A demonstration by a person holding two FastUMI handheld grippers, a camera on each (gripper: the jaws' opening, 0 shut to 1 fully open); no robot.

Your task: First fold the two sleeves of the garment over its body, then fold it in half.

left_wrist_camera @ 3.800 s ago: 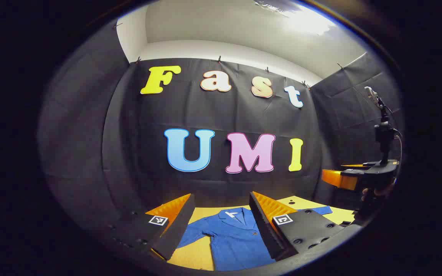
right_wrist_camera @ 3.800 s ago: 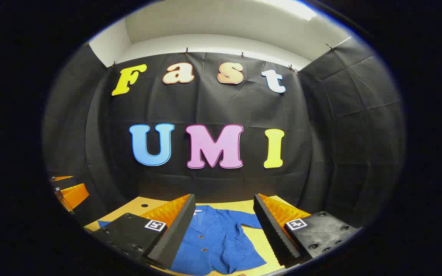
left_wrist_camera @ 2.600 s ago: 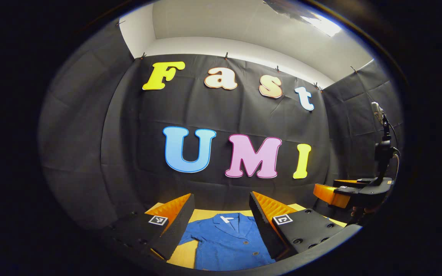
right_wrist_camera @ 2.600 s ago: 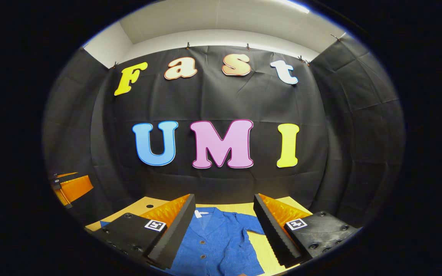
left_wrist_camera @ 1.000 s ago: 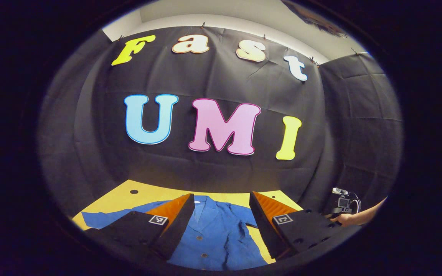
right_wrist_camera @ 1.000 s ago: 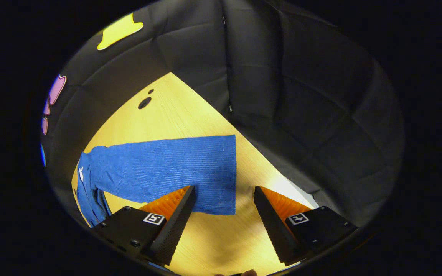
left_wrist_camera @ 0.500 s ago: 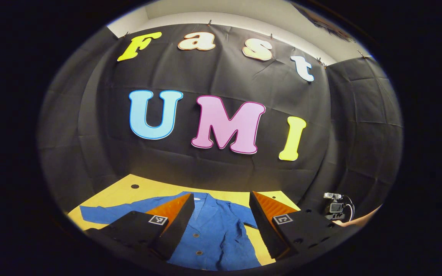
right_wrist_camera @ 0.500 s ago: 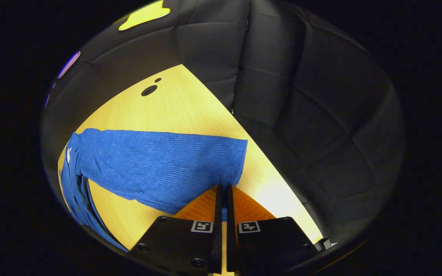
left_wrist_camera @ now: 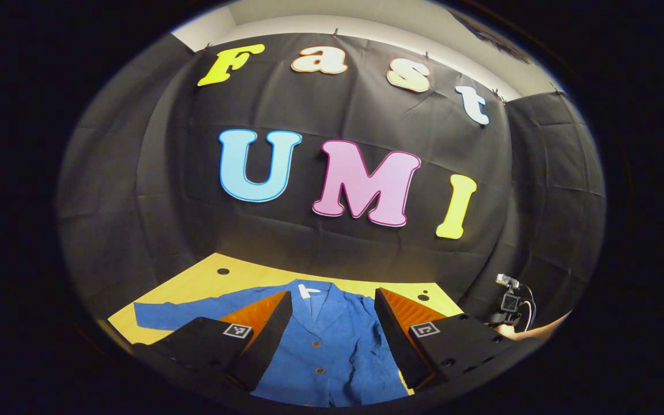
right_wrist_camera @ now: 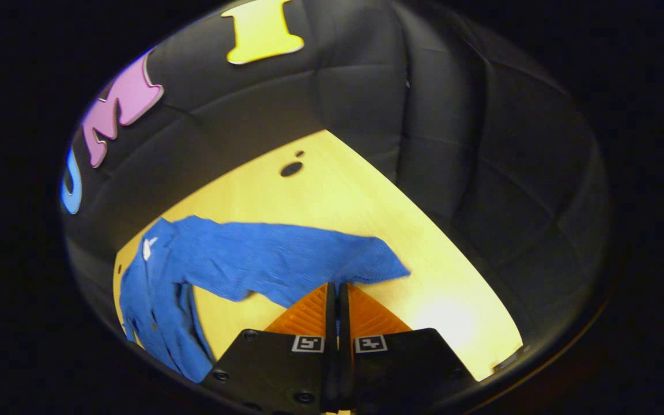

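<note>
While the right tool point(right_wrist_camera: 336, 291) pinches the sleeve point(right_wrist_camera: 286, 262) end, left tool point(left_wrist_camera: 332, 323) level, parted above jacket point(left_wrist_camera: 332, 346).

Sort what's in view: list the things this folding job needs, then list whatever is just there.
Part of the job:
- blue garment, lying buttoned-side up on the table
- its sleeve, pinched at the cuff by the right gripper
- left gripper, open above the garment's body

Just there:
- yellow table
- small camera on a stand, at the table's edge
</note>
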